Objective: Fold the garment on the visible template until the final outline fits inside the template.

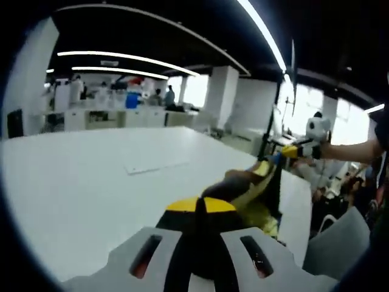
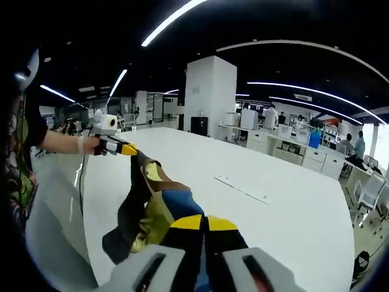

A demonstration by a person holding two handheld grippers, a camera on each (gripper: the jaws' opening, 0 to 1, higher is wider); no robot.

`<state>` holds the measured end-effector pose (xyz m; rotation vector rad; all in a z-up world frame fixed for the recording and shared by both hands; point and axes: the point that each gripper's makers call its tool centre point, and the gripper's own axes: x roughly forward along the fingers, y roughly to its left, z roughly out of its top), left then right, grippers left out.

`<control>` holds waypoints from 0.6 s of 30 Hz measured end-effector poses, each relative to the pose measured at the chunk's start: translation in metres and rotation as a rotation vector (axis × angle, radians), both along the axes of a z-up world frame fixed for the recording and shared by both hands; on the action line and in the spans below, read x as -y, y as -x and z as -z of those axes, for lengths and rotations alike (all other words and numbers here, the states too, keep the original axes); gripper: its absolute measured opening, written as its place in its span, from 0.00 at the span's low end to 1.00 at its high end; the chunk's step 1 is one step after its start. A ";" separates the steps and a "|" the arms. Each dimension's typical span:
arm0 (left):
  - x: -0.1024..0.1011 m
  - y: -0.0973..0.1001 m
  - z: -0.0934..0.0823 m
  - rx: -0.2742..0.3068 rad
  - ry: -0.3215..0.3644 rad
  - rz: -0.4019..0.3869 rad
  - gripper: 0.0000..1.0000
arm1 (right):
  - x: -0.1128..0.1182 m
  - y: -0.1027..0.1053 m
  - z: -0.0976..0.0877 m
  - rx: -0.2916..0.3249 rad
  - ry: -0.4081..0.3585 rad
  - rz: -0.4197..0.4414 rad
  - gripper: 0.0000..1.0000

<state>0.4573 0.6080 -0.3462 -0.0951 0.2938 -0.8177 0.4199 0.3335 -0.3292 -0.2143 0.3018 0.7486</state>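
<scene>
Where the left gripper (image 1: 200,210) rises in its own view, yellow-tipped jaws pressed together pinch one end of the garment (image 1: 246,182), a dark and yellow cloth stretched ahead and rightward to the right gripper (image 1: 290,152), likewise clamped on its far end. Ahead-left of the jaws: white table (image 1: 91,176), flat template outline (image 1: 157,163). Right gripper view: garment (image 2: 155,198) hangs between right gripper (image 2: 203,228) and left gripper (image 2: 124,148), above the table's edge (image 2: 273,213); template (image 2: 243,188) ahead-right.

One garment (image 2: 152,204) is stretched between two tools, the left tool (image 1: 200,210) and the right tool (image 2: 203,228), above one white desk (image 1: 91,176), on which one flat template (image 1: 157,163) lies beyond the garment.
</scene>
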 end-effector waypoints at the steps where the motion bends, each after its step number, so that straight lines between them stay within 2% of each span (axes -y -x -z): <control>1: 0.000 -0.001 -0.008 0.011 0.017 -0.003 0.00 | -0.001 -0.002 -0.009 0.018 -0.010 0.000 0.00; 7: -0.003 -0.007 -0.033 0.034 0.059 -0.014 0.00 | -0.003 -0.010 -0.045 0.090 -0.059 0.000 0.00; 11: -0.004 -0.014 -0.056 0.085 0.076 -0.015 0.00 | -0.005 -0.018 -0.068 0.141 -0.086 -0.002 0.00; 14: -0.002 -0.024 -0.067 0.101 0.079 -0.010 0.00 | -0.005 -0.026 -0.079 0.160 -0.098 -0.006 0.00; 18: -0.001 -0.043 -0.073 0.109 0.083 -0.010 0.00 | -0.005 -0.043 -0.086 0.171 -0.117 -0.011 0.00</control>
